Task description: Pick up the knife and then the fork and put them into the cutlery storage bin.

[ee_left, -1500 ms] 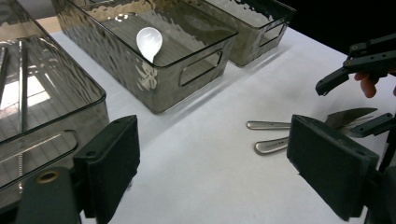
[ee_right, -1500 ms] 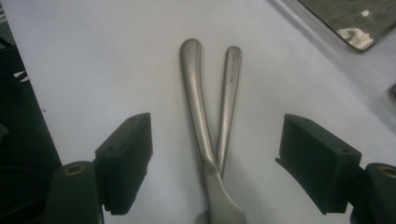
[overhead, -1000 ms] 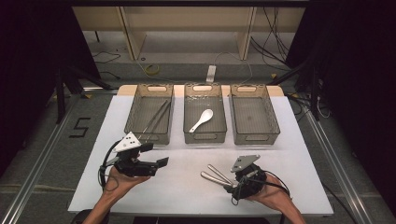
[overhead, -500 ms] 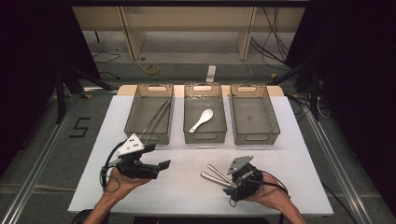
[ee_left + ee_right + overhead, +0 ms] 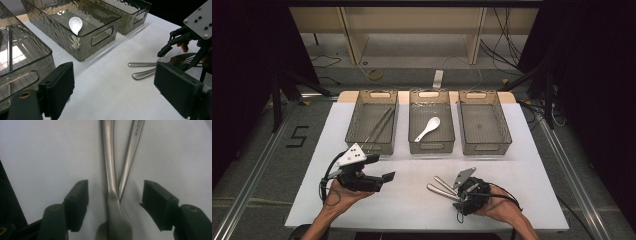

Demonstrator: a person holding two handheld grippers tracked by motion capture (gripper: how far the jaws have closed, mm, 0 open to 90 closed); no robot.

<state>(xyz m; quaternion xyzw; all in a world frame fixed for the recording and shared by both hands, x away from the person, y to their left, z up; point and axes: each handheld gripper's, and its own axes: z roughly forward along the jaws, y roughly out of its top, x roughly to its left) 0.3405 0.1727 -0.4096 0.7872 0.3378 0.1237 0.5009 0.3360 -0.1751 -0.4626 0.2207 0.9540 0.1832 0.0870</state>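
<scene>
While the left gripper [image 5: 384, 177] hovers with jaws apart, the right gripper [image 5: 113, 206] — jaws just closing (not yet touching) — straddles two steel utensils [image 5: 112, 182] on the table [image 5: 412, 200].

Bright desk, dark surroundings

Overhead light whitens the white-covered desk [image 5: 412, 200] while the room's sides fall black; glare ripples on the smoky clear plastic bins [image 5: 82, 37]; the close steel cutlery handles [image 5: 110, 170] look soft, with faint shadows beneath them.
</scene>
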